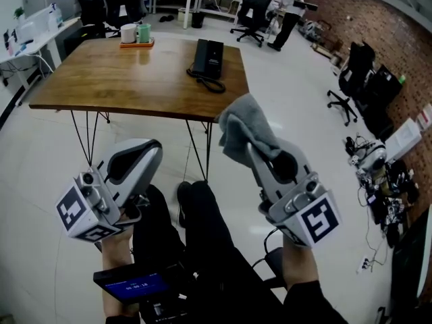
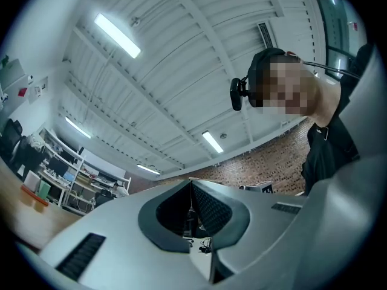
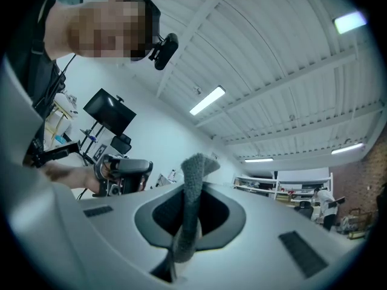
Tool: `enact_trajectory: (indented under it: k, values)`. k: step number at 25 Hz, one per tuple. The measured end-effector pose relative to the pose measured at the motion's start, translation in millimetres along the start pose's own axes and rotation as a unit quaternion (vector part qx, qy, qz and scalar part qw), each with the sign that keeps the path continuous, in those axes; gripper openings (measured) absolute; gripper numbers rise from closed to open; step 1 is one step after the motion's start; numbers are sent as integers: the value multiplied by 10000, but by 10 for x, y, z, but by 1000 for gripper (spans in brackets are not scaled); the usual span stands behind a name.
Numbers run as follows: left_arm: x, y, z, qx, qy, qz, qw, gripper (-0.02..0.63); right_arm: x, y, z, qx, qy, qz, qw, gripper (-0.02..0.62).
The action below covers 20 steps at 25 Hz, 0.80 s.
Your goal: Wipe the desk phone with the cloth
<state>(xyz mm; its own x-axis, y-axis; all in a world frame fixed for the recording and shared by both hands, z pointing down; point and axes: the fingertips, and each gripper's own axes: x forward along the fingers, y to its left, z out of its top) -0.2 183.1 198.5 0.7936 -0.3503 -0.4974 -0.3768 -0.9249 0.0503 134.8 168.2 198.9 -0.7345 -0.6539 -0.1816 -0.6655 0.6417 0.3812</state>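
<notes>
Head view alone shows the desk phone [image 1: 208,58]; right hand-held gripper [image 3: 192,193] clamps the cloth [image 1: 241,123], left hand-held gripper [image 2: 191,187] closed.

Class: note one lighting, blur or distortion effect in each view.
Head view: the table looks bowed; light is even. Left gripper view: the ceiling lamp glares, corners go black. Right gripper view: the cloth in the right gripper looks soft.

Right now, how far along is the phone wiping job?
Done: the cloth is picked up. In hand: the right tool is shut on it, held well short of the table; the left tool is shut, empty. Left: reaching the desk phone on the table and all the wiping.
</notes>
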Motion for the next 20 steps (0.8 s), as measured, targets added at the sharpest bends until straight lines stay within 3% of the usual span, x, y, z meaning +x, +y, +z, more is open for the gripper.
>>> enact_trajectory:
  k: [9, 20]
  values:
    - [101, -446, 120, 246, 118, -157, 9995, 0, -413, 70, 263, 1, -220, -184, 9996, 25]
    - [202, -414, 102, 319, 293, -107, 9990, 0, -407, 27, 269, 21, -162, -115, 9998, 23]
